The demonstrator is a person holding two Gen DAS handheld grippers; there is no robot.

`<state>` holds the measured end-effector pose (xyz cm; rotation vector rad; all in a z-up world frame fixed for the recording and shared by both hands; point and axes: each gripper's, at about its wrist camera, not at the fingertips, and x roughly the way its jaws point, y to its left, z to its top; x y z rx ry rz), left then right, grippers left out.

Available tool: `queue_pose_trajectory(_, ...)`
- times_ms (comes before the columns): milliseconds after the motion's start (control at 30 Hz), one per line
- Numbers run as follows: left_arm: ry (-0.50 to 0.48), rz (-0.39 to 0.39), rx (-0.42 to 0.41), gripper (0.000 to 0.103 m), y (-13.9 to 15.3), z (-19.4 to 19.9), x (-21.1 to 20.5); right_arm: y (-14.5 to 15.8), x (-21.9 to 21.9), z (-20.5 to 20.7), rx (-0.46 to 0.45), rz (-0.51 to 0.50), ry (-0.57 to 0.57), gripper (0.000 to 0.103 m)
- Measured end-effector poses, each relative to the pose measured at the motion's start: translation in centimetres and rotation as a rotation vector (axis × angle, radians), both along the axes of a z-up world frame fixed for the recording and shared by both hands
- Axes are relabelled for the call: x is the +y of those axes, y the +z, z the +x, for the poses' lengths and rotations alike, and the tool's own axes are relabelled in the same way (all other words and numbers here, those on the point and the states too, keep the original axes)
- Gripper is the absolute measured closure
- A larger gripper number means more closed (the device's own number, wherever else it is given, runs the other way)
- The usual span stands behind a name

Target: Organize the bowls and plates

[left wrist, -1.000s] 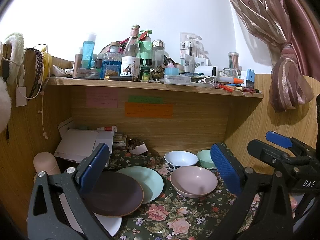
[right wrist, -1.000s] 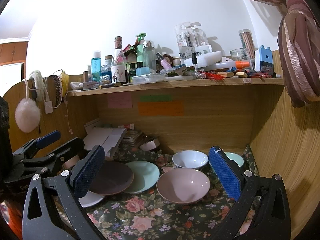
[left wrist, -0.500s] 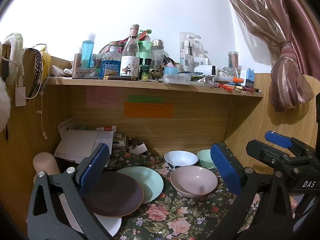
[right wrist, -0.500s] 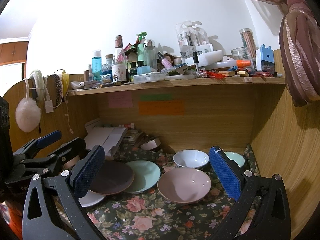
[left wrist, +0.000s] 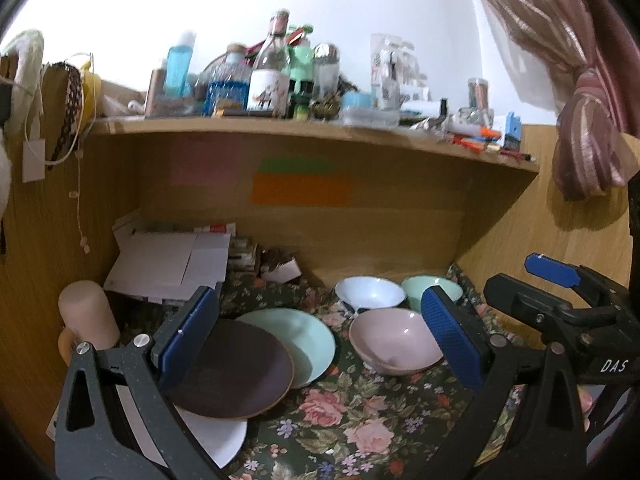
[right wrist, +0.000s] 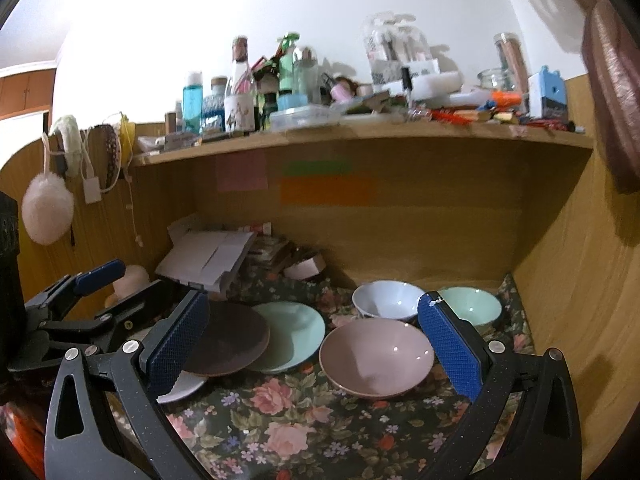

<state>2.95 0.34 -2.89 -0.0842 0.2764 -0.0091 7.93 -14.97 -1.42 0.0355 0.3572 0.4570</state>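
Both tongs hang released above the front edge of the flowered cloth (right wrist: 280, 420) that lines the wooden alcove: the left gripper (left wrist: 320, 340) and the right gripper (right wrist: 316, 344) each stand with jaws spread wide and nothing between the blue pads.

The plates overlap toward the cloth's left side. A brown plate (left wrist: 236, 372) lies on top, tilted, with its far rim on a pale green plate (left wrist: 304, 340) and its near rim over a white plate (left wrist: 224, 438) at the front left corner. The bowls sit toward the back right corner: a pink bowl (right wrist: 376, 356) in front, with a white bowl (right wrist: 386, 298) and a green bowl (right wrist: 476, 308) behind it against the alcove's back wall.

My worry is the brown plate. It rests slanted on two others, so a pinch on one rim could tip it or drag the plates beneath it along. The glazed rims look slick and thin, and a shallow bite may slip. The bowls sit close together; from these views I cannot tell whether they touch, so a pad pushed down between them could knock a neighbour into the right wall. A pink cylinder (left wrist: 86, 312) by the left wall and the paper boxes (left wrist: 172, 268) at the back left leave little room to swing. The two tools are near each other and could collide if both reach for the middle.
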Motion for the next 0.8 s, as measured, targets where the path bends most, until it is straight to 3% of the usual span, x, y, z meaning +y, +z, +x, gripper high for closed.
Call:
queue_pose_trajectory(600,0.122,-0.032,0.273,0.004,-7.9,5.7,7.2,-6.3,7.1,6.8,0.201,-0.135,0.179,0.0)
queue_pose_trajectory(800,0.207,-0.093,0.358,0.004,-10.5,7.2,10.8,-8.6,9.7,9.7,0.271,-0.19,0.235,0.0)
